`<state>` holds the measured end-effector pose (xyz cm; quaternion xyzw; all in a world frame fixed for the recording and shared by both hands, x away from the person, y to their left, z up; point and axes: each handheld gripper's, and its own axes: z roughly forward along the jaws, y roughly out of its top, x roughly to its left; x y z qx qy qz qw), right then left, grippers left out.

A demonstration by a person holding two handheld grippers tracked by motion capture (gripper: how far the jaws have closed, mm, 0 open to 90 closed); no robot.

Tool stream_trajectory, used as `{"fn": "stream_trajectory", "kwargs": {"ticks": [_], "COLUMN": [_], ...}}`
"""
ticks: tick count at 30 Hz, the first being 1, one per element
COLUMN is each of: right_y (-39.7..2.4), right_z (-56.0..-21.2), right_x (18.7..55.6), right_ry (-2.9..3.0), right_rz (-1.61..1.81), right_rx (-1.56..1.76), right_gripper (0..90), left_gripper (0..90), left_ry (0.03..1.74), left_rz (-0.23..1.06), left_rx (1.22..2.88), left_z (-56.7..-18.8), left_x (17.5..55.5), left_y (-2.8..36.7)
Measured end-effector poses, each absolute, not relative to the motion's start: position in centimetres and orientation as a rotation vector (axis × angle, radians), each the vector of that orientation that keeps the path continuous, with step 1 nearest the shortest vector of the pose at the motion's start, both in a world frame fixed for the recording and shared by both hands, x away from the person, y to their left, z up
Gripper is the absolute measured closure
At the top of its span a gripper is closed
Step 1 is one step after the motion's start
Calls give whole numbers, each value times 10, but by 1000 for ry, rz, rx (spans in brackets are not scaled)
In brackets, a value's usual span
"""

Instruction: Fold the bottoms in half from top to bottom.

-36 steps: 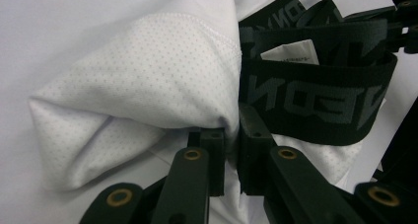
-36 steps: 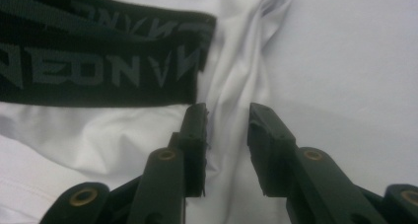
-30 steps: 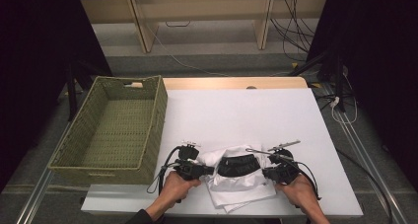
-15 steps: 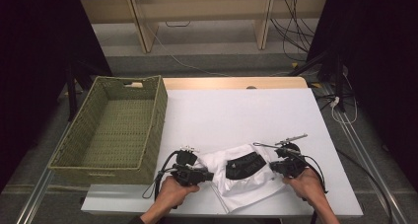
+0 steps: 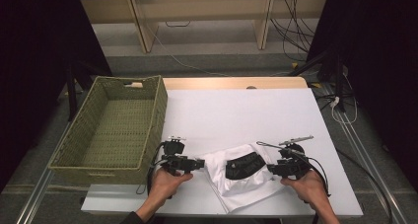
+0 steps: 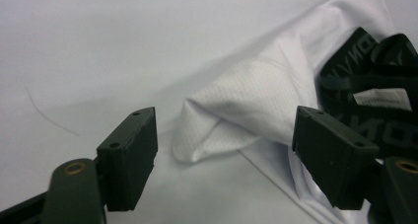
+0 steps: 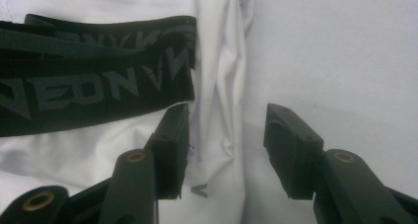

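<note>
A white garment (image 5: pixel 236 177) with a black lettered band (image 5: pixel 243 165) is lying crumpled on the desk (image 5: pixel 236 115), near its front edge, between the two grippers and well apart from the basket (image 5: pixel 116 130) at the left. The left gripper (image 5: pixel 199 163) is sitting just beside the cloth's left corner; its jaws have just been opening and are standing wide, a folded corner (image 6: pixel 217 130) lying ahead between them, untouched. The right gripper (image 5: pixel 270 170) is resting at the garment's right edge; its jaws have just been opening too and are gaping about halfway, straddling a ridge of fabric (image 7: pixel 219 135) without pressing on it.
</note>
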<state>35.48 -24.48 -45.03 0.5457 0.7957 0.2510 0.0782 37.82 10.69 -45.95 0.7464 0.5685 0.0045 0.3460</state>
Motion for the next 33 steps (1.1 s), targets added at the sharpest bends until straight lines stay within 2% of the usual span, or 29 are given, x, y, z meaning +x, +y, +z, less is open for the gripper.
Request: {"fn": "stream_trajectory", "kwargs": {"ticks": [10,14,18,21,22,24,26,29,33], "right_y": [-244,-243,-242,-242,-243,-243,-244,-243,-240], "right_z": [-451,-452,-453,-454,-455,-456,-458,-462,-462], "right_x": [354,354,354,353,353,353,353,353,352], "right_ry": [2388,2390,2404,2406,2410,2409,2420,2443,2461], "right_rz": [759,759,743,733,728,722,706,662,667], "right_rx": [1633,1636,1643,1660,1660,1674,1671,1688,1670], "right_gripper": [528,529,526,523,521,521,521,551,766], "left_gripper": [236,285,338,496,606,755,805,825,829], "left_ry": [1491,1459,1420,1381,1370,1344,1326,1308,1321], "left_rz": [-49,-32,-69,-34,-57,-66,-50,-26,-19], "left_rx": [1996,2040,2061,2096,2092,2084,2087,2096,2088], "left_z": [-471,-474,-475,-475,-477,-479,-477,-473,-472], "left_x": [400,395,391,390,390,390,390,393,402], "left_y": [97,95,89,88,88,89,88,86,87]}}
